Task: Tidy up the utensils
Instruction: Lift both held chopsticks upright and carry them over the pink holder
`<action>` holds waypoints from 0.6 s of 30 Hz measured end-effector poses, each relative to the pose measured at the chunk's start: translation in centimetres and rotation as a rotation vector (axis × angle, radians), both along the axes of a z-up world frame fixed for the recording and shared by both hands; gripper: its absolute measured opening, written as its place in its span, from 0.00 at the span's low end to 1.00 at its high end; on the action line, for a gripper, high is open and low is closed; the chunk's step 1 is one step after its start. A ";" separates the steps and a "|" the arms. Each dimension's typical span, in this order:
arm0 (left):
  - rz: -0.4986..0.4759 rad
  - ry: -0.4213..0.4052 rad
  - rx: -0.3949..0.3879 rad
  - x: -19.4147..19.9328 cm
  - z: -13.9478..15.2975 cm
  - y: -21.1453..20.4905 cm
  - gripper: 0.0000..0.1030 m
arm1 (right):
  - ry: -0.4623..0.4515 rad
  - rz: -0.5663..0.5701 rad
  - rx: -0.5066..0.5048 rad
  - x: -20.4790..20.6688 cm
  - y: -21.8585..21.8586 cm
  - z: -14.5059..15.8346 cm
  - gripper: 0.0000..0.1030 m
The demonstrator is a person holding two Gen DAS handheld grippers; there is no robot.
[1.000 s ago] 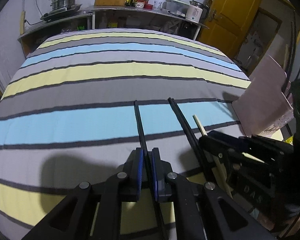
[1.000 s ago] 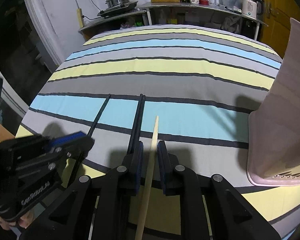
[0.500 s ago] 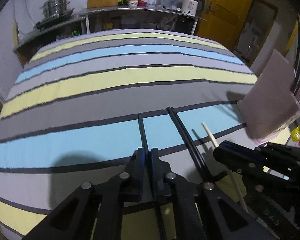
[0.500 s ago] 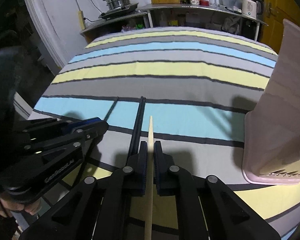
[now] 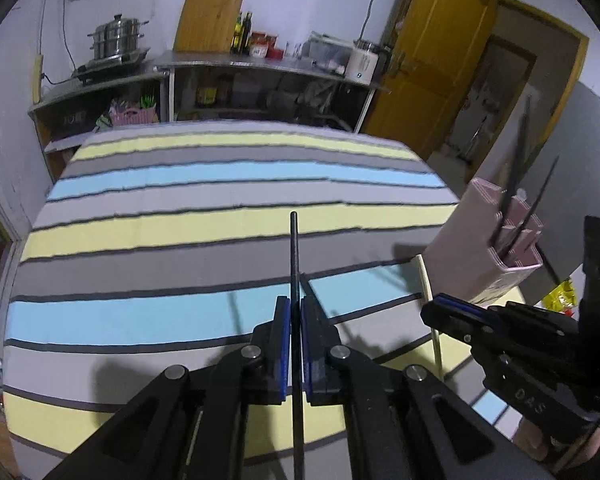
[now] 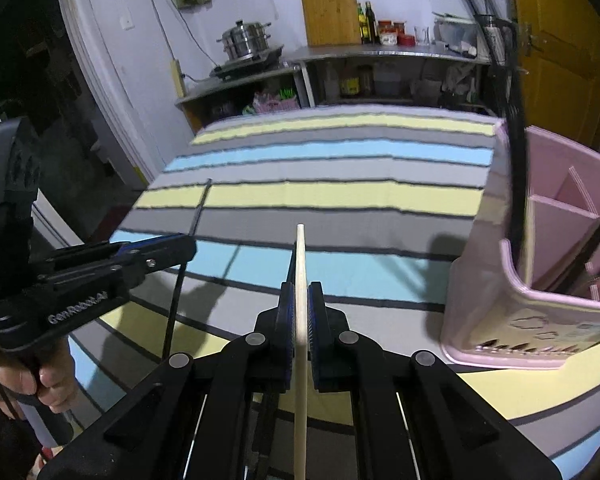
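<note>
My left gripper is shut on a black chopstick, held above the striped cloth; it also shows in the right wrist view. My right gripper is shut on a pale wooden chopstick, lifted off the cloth; it shows in the left wrist view too. A pink divided utensil holder stands at the right with black chopsticks sticking out of it. Another black chopstick pair on the cloth lies mostly hidden behind my grippers.
The table wears a cloth striped grey, blue and yellow. Shelves with a steel pot, bottles and a kettle stand beyond the far edge. A yellow door is at the back right. A yellow packet lies by the holder.
Both grippers have risen off the cloth, each carrying its chopstick. The right gripper went from open to shut on the wooden chopstick. The holder's open top now shows.
</note>
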State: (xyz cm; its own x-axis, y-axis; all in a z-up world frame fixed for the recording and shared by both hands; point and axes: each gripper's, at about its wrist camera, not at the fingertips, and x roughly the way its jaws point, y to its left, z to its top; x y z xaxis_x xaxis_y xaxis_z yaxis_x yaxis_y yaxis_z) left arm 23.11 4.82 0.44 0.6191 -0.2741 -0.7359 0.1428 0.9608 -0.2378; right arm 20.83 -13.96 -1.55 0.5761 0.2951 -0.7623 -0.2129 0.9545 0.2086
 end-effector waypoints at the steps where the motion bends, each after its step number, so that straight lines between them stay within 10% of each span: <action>1: -0.002 -0.010 -0.002 -0.3 0.6 0.0 0.05 | -0.008 -0.003 0.003 -0.2 -0.2 0.4 0.06; 18: -0.060 -0.096 -0.027 -3.7 6.7 -1.6 0.05 | -0.107 -0.050 0.065 -3.3 -2.8 5.7 0.06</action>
